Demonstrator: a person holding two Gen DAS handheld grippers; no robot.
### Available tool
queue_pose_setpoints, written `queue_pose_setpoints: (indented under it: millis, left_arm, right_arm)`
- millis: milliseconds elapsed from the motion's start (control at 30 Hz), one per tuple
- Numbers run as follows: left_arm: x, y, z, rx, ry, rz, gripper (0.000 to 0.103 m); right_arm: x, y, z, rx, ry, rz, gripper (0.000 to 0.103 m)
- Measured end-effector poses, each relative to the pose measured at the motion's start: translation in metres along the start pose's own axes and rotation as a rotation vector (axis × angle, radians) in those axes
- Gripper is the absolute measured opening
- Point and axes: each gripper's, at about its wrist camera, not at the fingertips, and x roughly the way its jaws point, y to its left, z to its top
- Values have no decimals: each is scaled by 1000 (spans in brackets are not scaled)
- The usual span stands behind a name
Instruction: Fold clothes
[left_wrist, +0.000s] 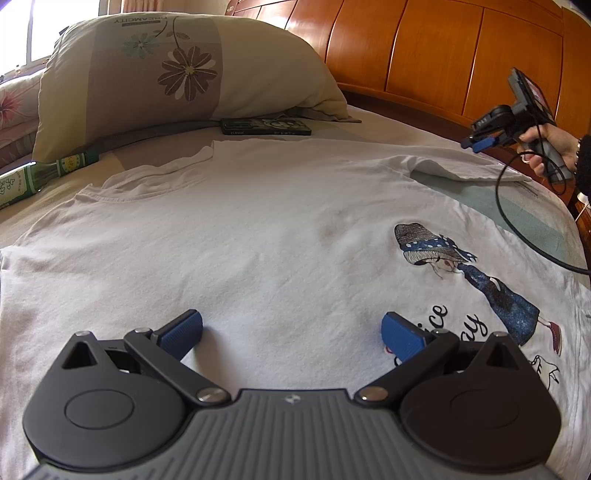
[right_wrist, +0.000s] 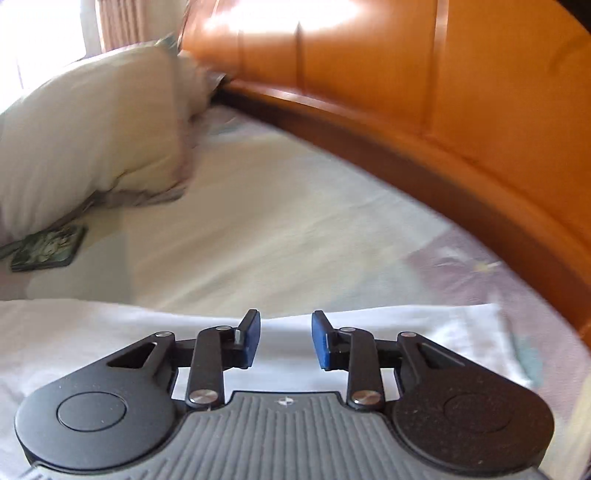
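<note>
A white T-shirt (left_wrist: 258, 229) lies spread flat on the bed, with a print of a girl in a blue dress (left_wrist: 480, 288) on its right part. My left gripper (left_wrist: 291, 332) hovers low over the shirt's middle, open, with nothing between its blue pads. At the far right a hand (left_wrist: 546, 144) holds my right gripper (left_wrist: 476, 143) above the shirt's sleeve (left_wrist: 461, 166). In the blurred right wrist view, the right gripper (right_wrist: 286, 339) is open over the shirt's edge (right_wrist: 92, 332), and its jaws are empty.
A flowered pillow (left_wrist: 177, 81) leans at the back left, with a green bottle (left_wrist: 33, 177) and a dark flat box (left_wrist: 266, 126) beside it. The orange wooden headboard (left_wrist: 443, 55) curves along the far side. A black cable (left_wrist: 517, 229) hangs from the right gripper.
</note>
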Motion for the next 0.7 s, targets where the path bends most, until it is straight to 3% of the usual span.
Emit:
queue_pose_setpoints:
  millis: [67, 167, 233, 333, 467, 533, 633, 667, 700]
  left_arm:
    - [0, 0, 0, 0, 0, 0, 102]
    - [0, 0, 0, 0, 0, 0, 102]
    - [0, -1, 0, 0, 0, 0, 102]
    - [1, -2, 0, 3, 1, 2, 102]
    - [0, -2, 0, 5, 2, 4, 102]
    - [1, -2, 0, 8, 3, 6, 102]
    - [0, -2, 0, 5, 2, 3, 102]
    - [0, -2, 0, 6, 2, 4, 102]
    - [0, -2, 0, 6, 2, 4, 102]
  right_arm:
    - [16, 19, 1, -18, 53, -9, 36]
    - [34, 26, 0, -77, 5, -64, 38]
    - [43, 14, 10, -30, -14, -174, 41]
    - [22, 3, 13, 92, -30, -91, 41]
    - [-15, 41, -22, -111, -41, 21, 65]
    - [-11, 53, -45, -195, 20, 28, 66]
    - [-20, 50, -71, -290, -20, -33, 77]
    - [-22, 44, -68, -262, 0, -52, 83]
    - [-25, 38, -65, -233, 21, -71, 83]
